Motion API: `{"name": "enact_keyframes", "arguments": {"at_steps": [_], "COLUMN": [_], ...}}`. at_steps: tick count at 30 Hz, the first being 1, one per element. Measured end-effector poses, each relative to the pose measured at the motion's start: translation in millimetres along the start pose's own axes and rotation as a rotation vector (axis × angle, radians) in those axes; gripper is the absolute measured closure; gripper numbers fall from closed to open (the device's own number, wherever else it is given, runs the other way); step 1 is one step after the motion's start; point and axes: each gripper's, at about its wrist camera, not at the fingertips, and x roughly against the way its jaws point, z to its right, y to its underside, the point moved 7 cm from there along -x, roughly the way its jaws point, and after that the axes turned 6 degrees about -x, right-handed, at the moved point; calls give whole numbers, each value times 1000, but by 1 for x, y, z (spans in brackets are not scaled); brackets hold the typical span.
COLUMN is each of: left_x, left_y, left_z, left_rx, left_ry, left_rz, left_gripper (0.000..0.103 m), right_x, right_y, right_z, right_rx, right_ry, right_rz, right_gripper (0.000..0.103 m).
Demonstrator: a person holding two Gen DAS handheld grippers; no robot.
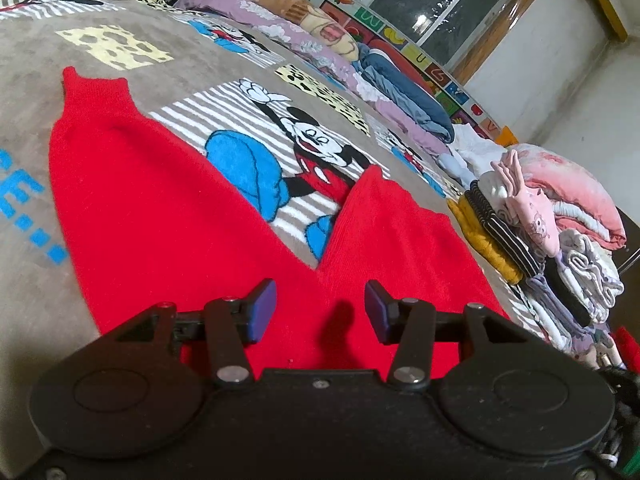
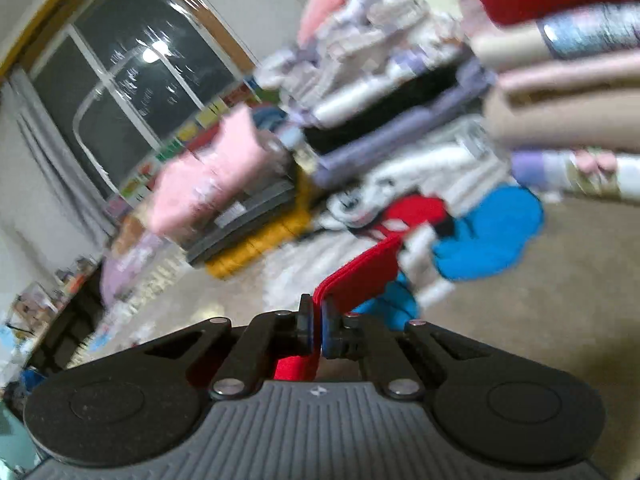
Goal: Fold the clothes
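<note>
A red knitted garment (image 1: 160,200) lies spread on a grey cartoon-print blanket (image 1: 36,120), with two long parts running away from me in a V. My left gripper (image 1: 320,304) hovers low over its near end. The jaws stand open and nothing is pinched between the blue pads (image 1: 262,310). In the blurred right wrist view, my right gripper (image 2: 318,320) is shut on a folded edge of the red garment (image 2: 360,272). That edge sticks out past the pads, lifted off the blanket (image 2: 560,280).
Stacks of folded clothes (image 1: 540,232) line the bed's right side and loom close in the right wrist view as folded stacks (image 2: 400,120). Purple bedding and a dark blue quilt (image 1: 400,92) lie along the far edge. A window (image 1: 420,0) is behind.
</note>
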Motion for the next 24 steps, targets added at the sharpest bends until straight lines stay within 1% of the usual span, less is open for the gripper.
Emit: {"name": "enact_keyframes", "arguments": {"at_steps": [2, 3, 5, 6, 7, 9, 11, 12, 14, 17, 19, 22, 24], "left_x": [1, 1, 5, 7, 10, 15, 21, 24, 30, 44, 53, 66, 76], "left_y": [1, 2, 3, 4, 4, 7, 11, 13, 22, 38, 49, 67, 84], "left_z": [2, 2, 7, 9, 13, 21, 31, 36, 50, 75, 92, 115, 127], "left_rx": [-16, -24, -59, -85, -120, -199, -278, -318, -401, -557, -648, -774, -887], "left_ry": [-6, -9, -22, -30, -40, -55, -55, -54, -32, 20, 55, 113, 130], "left_rz": [-1, -2, 0, 1, 5, 14, 20, 23, 21, 22, 23, 16, 10], "left_gripper": [54, 54, 54, 54, 54, 54, 54, 54, 54, 53, 52, 51, 50], "right_x": [-19, -27, -28, -25, -18, -4, 14, 23, 41, 69, 89, 106, 109], "right_y": [5, 8, 3, 0, -2, -4, 0, 8, 35, 96, 139, 194, 225], "right_z": [12, 17, 13, 10, 5, -4, -21, -34, -61, -105, -125, -138, -139], "right_rx": [-10, -13, 18, 30, 65, 136, 239, 301, 460, 749, 921, 1168, 1338], "right_ry": [60, 88, 95, 94, 105, 124, 101, 70, 2, -118, -194, -251, -255], "right_rz": [-57, -81, -57, -42, -13, 43, 90, 94, 72, 30, 8, -26, -49], "right_gripper": [94, 88, 85, 80, 71, 69, 69, 69, 69, 71, 70, 67, 67]}}
